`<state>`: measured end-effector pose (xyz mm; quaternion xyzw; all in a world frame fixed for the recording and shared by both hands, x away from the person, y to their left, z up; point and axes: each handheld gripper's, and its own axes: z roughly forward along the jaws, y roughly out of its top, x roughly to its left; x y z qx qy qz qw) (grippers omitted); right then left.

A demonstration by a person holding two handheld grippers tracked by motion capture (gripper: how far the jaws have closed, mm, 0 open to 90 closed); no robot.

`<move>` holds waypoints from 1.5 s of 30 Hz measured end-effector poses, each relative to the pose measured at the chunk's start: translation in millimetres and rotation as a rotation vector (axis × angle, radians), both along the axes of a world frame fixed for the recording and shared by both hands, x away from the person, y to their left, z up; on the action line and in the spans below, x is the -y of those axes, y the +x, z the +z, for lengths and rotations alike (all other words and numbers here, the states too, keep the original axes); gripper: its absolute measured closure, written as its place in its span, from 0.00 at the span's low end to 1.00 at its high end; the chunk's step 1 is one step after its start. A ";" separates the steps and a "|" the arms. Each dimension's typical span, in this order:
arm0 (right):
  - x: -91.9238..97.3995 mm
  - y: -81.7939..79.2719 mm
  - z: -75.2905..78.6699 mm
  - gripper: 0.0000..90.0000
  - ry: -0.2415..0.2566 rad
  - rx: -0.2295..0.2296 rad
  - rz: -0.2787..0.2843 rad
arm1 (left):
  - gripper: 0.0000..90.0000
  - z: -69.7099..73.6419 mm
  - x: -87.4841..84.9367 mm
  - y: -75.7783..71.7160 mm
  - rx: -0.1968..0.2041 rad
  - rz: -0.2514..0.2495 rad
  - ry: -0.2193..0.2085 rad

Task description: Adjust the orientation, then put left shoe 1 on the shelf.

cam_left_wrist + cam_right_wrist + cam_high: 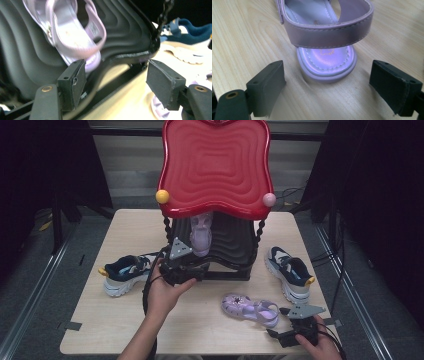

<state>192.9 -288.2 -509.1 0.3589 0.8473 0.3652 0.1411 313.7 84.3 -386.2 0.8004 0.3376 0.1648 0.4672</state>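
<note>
A lilac sandal (201,234) leans on the black ribbed shelf (230,245) under the red wavy top (215,165). My left gripper (197,267) is at the shelf's front edge, just below that sandal. In the left gripper view its jaws (115,80) stand open, and the sandal's heel (72,32) hangs just above the left pad (75,80). The matching sandal (250,309) lies flat on the table. My right gripper (279,322) is open behind its heel; in the right gripper view the heel and strap (327,37) sit between and ahead of the open jaws (327,85).
One navy and white sneaker (125,272) lies left of the shelf and its pair (290,272) to the right. The wooden table (100,320) has bare room at its front left. Dark curtains and cables surround the table.
</note>
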 end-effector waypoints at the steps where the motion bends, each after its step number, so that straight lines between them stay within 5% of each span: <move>1: 0.0 0.0 0.0 0.14 -0.001 0.000 0.000 | 0.34 -2.4 -1.5 -1.1 -0.003 -0.003 0.001; 15: 0.0 -0.1 0.0 0.14 -0.001 0.000 -0.001 | 0.32 -32.5 -11.3 -17.9 -0.038 -0.081 0.034; 30: -1.0 0.4 0.0 0.13 0.002 0.000 -0.003 | 0.32 -84.1 -23.9 -28.0 -0.113 -0.135 0.088; 40: 0.0 4.5 2.9 0.16 -0.007 -0.014 0.006 | 0.29 -103.4 -41.3 -30.9 -0.138 -0.126 0.074; 45: 13.5 4.9 14.3 0.19 0.040 -0.029 0.000 | 0.29 -111.4 -49.4 -35.6 -0.138 -0.120 0.095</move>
